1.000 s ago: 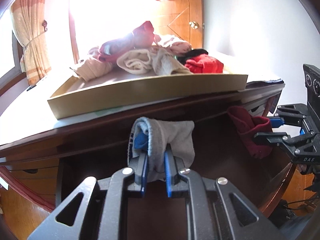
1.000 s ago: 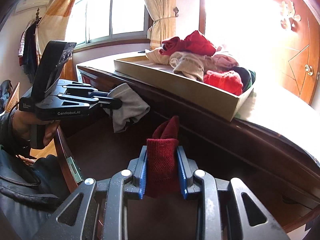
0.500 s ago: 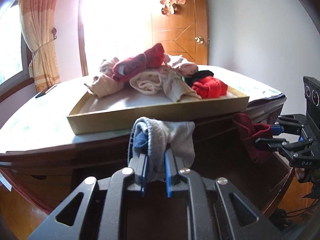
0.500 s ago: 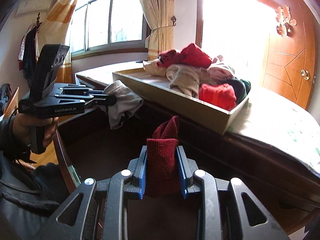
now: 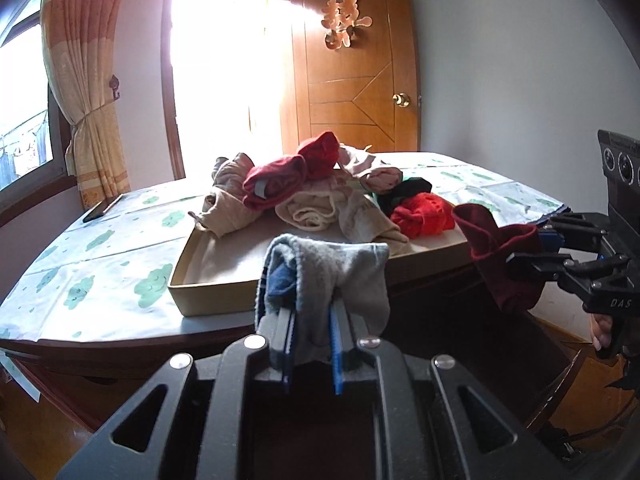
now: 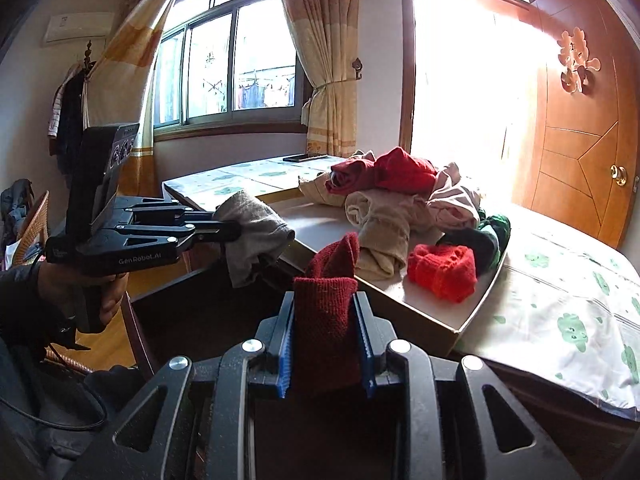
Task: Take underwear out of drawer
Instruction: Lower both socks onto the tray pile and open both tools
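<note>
My left gripper is shut on a grey piece of underwear with a blue inner part, held up in front of the cardboard tray. To its right, my right gripper is shut on a dark red piece. In the right wrist view the right gripper clamps the dark red piece; the left gripper holds the grey piece to the left. Both hang above the open dark drawer. The tray holds a pile of red, beige, pink and black garments.
The tray sits on a desk with a green-patterned cloth. A dark phone lies at the far left of the desktop. Behind stand a wooden door, a curtain and windows. A person's hand grips the left tool.
Both grippers have risen with their garments, from drawer level below the desk edge to above the desktop. The inside of the tray and the cloth now show. Neither grip has changed.
</note>
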